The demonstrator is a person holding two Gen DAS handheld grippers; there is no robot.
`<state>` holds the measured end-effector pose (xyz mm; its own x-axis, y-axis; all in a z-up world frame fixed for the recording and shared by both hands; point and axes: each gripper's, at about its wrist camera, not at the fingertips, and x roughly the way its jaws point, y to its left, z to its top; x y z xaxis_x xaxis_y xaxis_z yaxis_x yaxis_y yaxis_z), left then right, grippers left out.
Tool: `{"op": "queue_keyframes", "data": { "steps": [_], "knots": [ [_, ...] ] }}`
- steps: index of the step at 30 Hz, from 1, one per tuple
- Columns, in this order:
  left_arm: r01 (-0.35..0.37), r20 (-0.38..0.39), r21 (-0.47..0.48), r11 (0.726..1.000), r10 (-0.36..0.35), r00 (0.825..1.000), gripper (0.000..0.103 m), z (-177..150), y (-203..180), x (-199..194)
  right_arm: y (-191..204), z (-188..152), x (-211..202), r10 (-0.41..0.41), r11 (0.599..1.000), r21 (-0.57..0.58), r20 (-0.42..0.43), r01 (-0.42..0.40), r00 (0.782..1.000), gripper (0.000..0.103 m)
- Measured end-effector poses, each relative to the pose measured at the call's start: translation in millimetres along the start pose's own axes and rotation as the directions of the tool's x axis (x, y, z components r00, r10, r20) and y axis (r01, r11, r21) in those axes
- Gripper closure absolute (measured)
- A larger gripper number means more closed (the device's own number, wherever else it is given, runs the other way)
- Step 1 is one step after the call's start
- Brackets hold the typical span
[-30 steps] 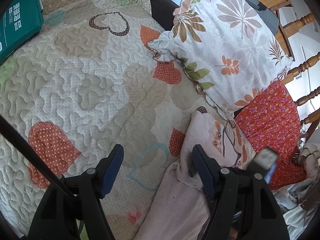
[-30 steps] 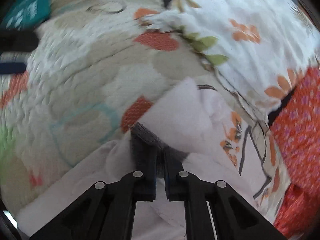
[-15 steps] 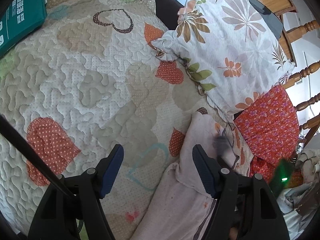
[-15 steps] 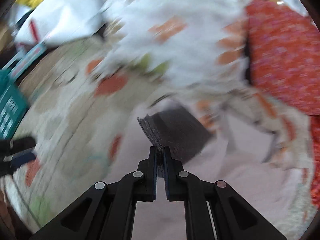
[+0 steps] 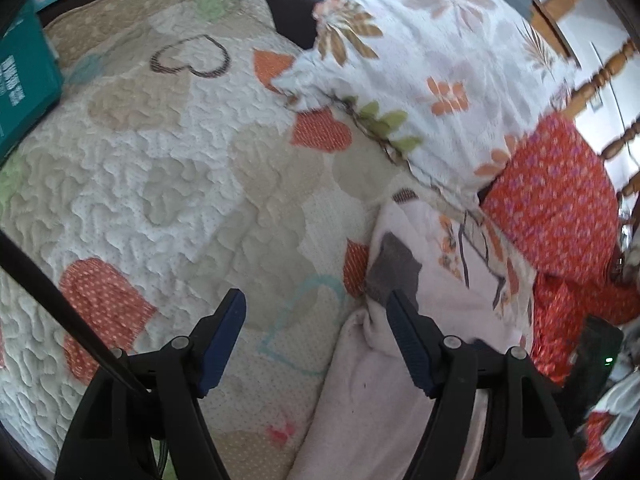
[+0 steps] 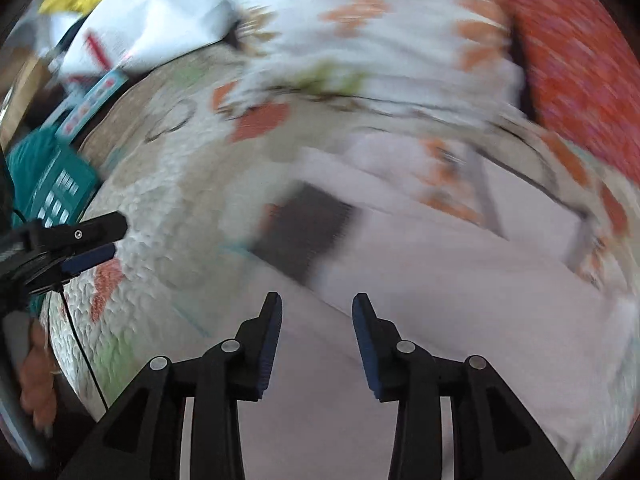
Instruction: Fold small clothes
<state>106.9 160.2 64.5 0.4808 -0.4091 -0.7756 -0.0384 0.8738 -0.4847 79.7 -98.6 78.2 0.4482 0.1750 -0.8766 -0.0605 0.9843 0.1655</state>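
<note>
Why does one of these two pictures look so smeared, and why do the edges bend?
Right wrist view: motion blur smears the quilt, the floral pillow and the pale garment, while the right gripper, fixed to the camera, stays sharp. Left wrist view: mostly crisp around the left gripper, softer toward the right edge. Both views: fisheye lenses curve straight lines and darken the corners.

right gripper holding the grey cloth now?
No. The right gripper is open with nothing between its fingers; the grey cloth lies ahead on the pink garment.

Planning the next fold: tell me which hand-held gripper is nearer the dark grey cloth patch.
Left: its right finger's tip overlaps the dark grey cloth patch. The right hangs open, short of it.
</note>
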Motion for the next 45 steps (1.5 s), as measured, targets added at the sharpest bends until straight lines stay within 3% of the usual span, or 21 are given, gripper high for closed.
{"op": "queue_keyframes", "data": {
  "steps": [3, 6, 10, 13, 17, 21, 25, 26, 28, 30, 33, 35, 41, 45],
  "knots": [
    [-0.006, -0.024, 0.052, 0.999, 0.008, 1.000, 0.031, -9.6, -9.3, 9.0, -59.0, -27.1, -31.5, -0.039, 0.992, 0.117, 0.004, 0.038, 0.999, 0.059],
    [-0.039, -0.033, 0.131, 0.991, 0.043, 0.998, 0.032, -22.7, -21.7, 16.0, -123.8, -70.4, -65.9, -0.073, 0.960, 0.273, 0.011, 0.068, 0.997, 0.058],
    [-0.057, -0.089, 0.212, 0.975, 0.078, 0.993, 0.032, -45.5, -33.2, 28.8, -192.4, -137.4, -96.3, -0.113, 0.893, 0.441, 0.014, 0.096, 0.993, 0.057],
    [-0.042, -0.135, 0.212, 0.976, 0.071, 0.988, 0.037, -63.0, -31.1, 36.8, -221.6, -190.0, -95.8, -0.074, 0.835, 0.548, 0.013, 0.055, 0.997, 0.057],
    [-0.023, -0.156, 0.213, 0.977, 0.057, 0.986, 0.038, -82.7, -26.1, 39.0, -223.5, -226.4, -92.3, -0.014, 0.818, 0.574, 0.074, -0.031, 0.997, 0.057],
    [0.052, -0.182, 0.158, 0.986, -0.023, 0.983, 0.038, -110.1, -15.7, 32.6, -217.8, -245.6, -95.4, 0.075, 0.801, 0.578, 0.166, -0.159, 0.983, 0.055],
    [0.116, -0.195, 0.142, 0.983, -0.087, 0.977, 0.038, -142.5, -14.5, 18.0, -221.3, -264.7, -92.4, 0.200, 0.720, 0.618, 0.251, -0.316, 0.947, 0.055],
    [0.131, -0.203, 0.135, 0.982, -0.101, 0.974, 0.039, -147.6, -14.1, 15.4, -223.8, -270.6, -89.2, 0.262, 0.670, 0.637, 0.279, -0.382, 0.924, 0.055],
    [0.159, -0.225, 0.124, 0.980, -0.128, 0.966, 0.039, -161.5, -13.3, 10.5, -223.5, -277.3, -84.7, 0.323, 0.616, 0.650, 0.309, -0.446, 0.895, 0.055],
    [0.169, -0.233, 0.122, 0.978, -0.137, 0.963, 0.048, -171.5, -13.1, 6.2, -221.5, -281.5, -81.8, 0.359, 0.585, 0.653, 0.323, -0.481, 0.876, 0.055],
    [0.168, -0.253, 0.116, 0.979, -0.135, 0.958, 0.065, -185.1, -8.4, 0.9, -212.4, -281.8, -79.9, 0.386, 0.583, 0.645, 0.316, -0.494, 0.867, 0.055],
    [0.156, -0.249, 0.129, 0.979, -0.120, 0.961, 0.070, -192.3, -4.4, -2.9, -205.8, -285.9, -78.5, 0.399, 0.584, 0.639, 0.310, -0.500, 0.863, 0.055],
    [0.179, -0.254, 0.125, 0.976, -0.143, 0.956, 0.071, -210.8, 11.1, -15.4, -177.8, -301.1, -78.5, 0.431, 0.590, 0.620, 0.300, -0.517, 0.851, 0.055],
    [0.214, -0.274, 0.093, 0.973, -0.181, 0.944, 0.071, -220.7, 19.4, -18.8, -158.7, -311.3, -74.8, 0.467, 0.588, 0.612, 0.277, -0.529, 0.840, 0.055]
  ]
}}
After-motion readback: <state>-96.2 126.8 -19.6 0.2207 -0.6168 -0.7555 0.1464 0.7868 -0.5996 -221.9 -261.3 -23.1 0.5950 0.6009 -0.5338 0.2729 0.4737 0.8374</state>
